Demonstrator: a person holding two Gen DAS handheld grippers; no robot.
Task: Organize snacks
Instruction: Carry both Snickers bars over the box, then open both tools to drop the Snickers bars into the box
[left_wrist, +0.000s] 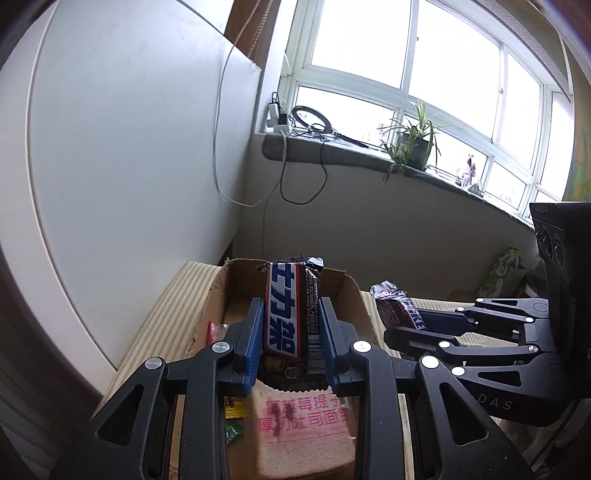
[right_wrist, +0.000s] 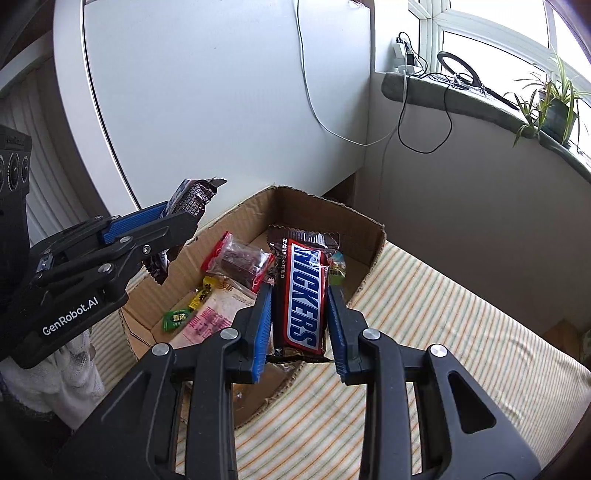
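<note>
Left tool (left_wrist: 291, 332): closed on a Snickers bar (left_wrist: 290, 314) with its Chinese-print face toward the camera, wrapper pinched between both blue pads, held upright over the cardboard box (left_wrist: 236, 291). Right tool (right_wrist: 300, 321): likewise closed on a second Snickers bar (right_wrist: 301, 295), English logo up, held above the box's near right rim. Neither bar released yet; both clear of the contents below.

Progress, judged from the present layout: partly done. Already inside the box, left to right in the right wrist view: green sachet (right_wrist: 173, 320), yellow sweet (right_wrist: 201, 295), pink-printed toast bread packet (right_wrist: 207, 321), clear red-edged pack with a dark brown cake (right_wrist: 238, 262), small colourful packet (right_wrist: 337, 266) against the far right wall. Remaining: lowering both bars into the box and letting go. Green snack bag (left_wrist: 504, 273) seen at the right edge of the left wrist view, outside the box and apparently still to be collected.

Surface: striped yellow-and-white cloth (right_wrist: 424, 325), box resting directly on it; bench or bed underneath, cannot tell. Room: white panel (left_wrist: 122, 147) to the left, trailing cables (left_wrist: 295, 177) in the corner, grey windowsill (left_wrist: 351, 158) carrying chargers, ring light (left_wrist: 310, 116) and potted plant (left_wrist: 415, 142), bright window above.
</note>
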